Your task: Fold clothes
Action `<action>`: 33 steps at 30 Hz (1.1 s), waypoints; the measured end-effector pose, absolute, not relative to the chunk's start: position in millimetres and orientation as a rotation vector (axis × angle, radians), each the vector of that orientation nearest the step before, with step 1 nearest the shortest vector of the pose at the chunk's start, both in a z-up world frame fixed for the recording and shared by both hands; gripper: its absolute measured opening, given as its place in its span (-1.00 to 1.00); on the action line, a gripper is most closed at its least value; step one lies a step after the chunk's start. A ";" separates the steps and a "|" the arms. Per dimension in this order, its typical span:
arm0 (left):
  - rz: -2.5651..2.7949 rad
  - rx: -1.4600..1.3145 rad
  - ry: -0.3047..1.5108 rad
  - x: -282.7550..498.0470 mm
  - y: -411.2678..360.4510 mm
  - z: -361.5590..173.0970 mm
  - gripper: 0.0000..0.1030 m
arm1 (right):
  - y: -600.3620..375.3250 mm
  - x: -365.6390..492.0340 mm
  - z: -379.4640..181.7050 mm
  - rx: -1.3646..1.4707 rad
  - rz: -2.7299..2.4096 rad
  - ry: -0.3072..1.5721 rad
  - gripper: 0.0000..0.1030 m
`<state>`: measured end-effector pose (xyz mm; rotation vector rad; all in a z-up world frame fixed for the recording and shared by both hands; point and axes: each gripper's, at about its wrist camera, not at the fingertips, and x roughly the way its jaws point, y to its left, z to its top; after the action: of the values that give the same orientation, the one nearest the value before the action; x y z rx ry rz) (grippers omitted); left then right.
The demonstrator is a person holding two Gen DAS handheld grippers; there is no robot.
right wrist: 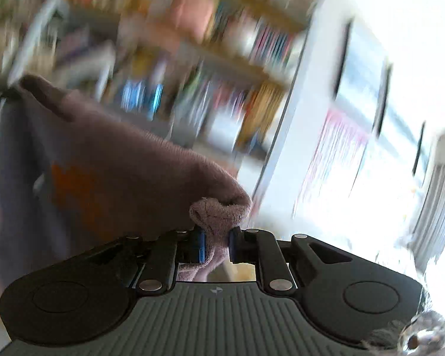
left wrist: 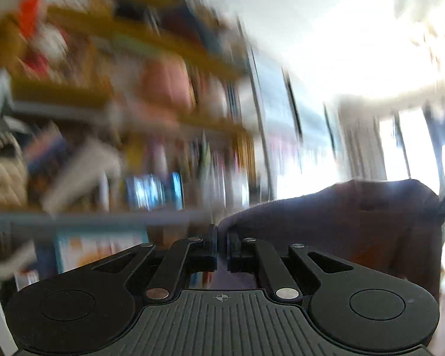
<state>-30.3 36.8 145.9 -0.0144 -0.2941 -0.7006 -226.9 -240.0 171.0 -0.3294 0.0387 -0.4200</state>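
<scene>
The brown garment (right wrist: 109, 172) hangs in the air between my two grippers, filling the lower left of the right wrist view and the lower right of the left one. My right gripper (right wrist: 217, 244) is clamped on a bunched edge of it. My left gripper (left wrist: 221, 250) is nearly closed, and the cloth seems to pass between its fingers. Behind, the bookshelf (left wrist: 109, 95) is blurred. I think the risk is that the small bunched pinch slips and one corner drops.
</scene>
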 end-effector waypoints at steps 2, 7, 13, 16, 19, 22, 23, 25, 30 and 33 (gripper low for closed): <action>-0.700 -0.083 -0.404 -56.5 59.0 166.5 -0.89 | -228.9 -241.5 196.2 -0.340 -0.402 -0.112 -0.76; -0.684 -0.178 -0.455 -74.2 95.1 185.5 -0.89 | -212.5 -230.2 226.3 -0.344 -0.321 -0.310 -0.75; -0.487 -0.198 -0.002 10.2 112.7 123.6 -0.88 | -222.3 -114.6 173.0 -0.246 -0.143 0.007 -0.76; -0.386 -0.241 0.275 68.9 128.2 69.5 -0.88 | -222.3 -44.4 122.9 -0.207 -0.059 0.226 -0.76; -0.340 -0.246 0.390 102.1 132.9 35.7 -0.88 | -220.0 17.4 77.9 -0.212 -0.011 0.381 -0.77; -0.326 -0.183 0.413 119.5 126.4 31.8 -0.88 | -218.8 48.2 60.2 -0.254 -0.036 0.406 -0.76; -0.327 -0.174 0.420 126.0 125.8 31.8 -0.88 | -222.9 57.0 57.8 -0.237 -0.035 0.421 -0.76; -0.324 -0.156 0.437 139.8 123.4 28.8 -0.88 | -233.0 77.3 51.9 -0.185 -0.030 0.463 -0.75; -0.303 -0.107 0.500 177.8 115.2 4.5 -0.87 | -255.8 116.3 25.5 -0.096 -0.047 0.535 -0.74; -0.290 -0.113 0.536 192.0 113.5 -7.0 -0.87 | -254.9 135.7 15.9 -0.108 -0.043 0.564 -0.74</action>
<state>192.0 113.5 -7.0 -0.1126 0.5363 -0.2902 135.7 -254.9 15.9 -0.1082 0.5644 -0.0434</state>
